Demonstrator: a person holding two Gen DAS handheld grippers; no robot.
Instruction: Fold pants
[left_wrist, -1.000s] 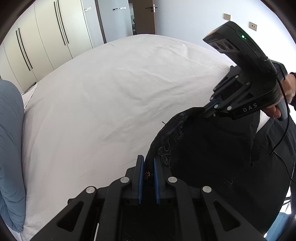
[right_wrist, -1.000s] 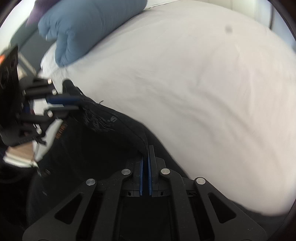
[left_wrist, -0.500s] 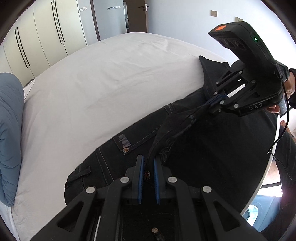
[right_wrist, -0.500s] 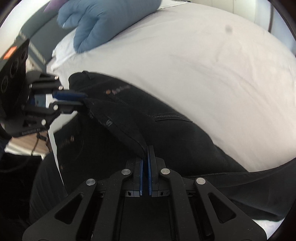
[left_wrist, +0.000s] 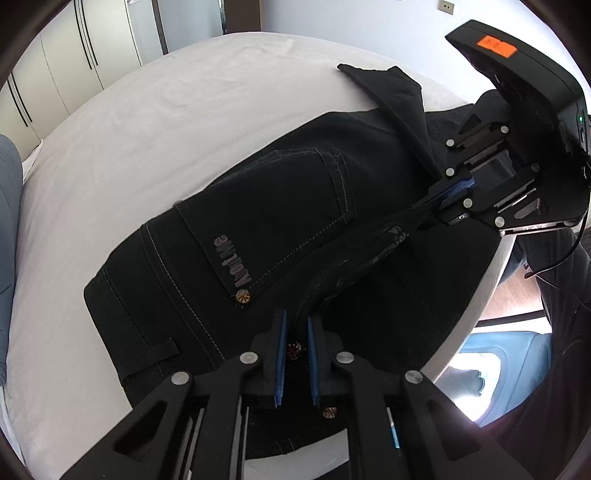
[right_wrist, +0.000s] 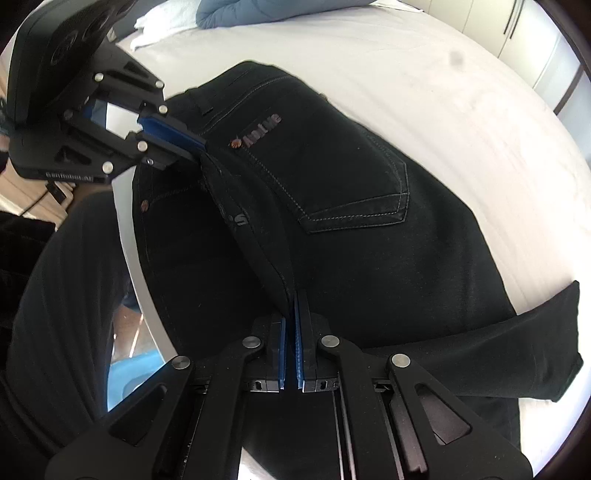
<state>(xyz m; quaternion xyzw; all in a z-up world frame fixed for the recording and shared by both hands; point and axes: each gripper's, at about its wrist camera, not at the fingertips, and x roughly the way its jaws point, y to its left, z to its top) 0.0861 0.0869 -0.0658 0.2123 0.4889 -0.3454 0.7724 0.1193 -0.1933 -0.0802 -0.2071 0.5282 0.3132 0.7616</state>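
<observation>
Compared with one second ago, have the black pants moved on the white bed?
Yes. The black pants now lie spread across the white bed, covering sheet that was bare before, toward the wardrobes. Both the left gripper and right gripper pinch them.

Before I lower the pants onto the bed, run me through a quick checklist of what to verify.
1. Left gripper clamped on the pants edge: ok.
2. Right gripper clamped on the same edge: ok.
3. Fabric between the two grippers raised in a ridge, not yet laid flat: ok.
4. Back pocket side facing up and smooth: ok.
5. All of the pants on the white bed: not ok, a dark part reaches the mattress edge.
6. Leg end lying flat: cannot tell.
</observation>
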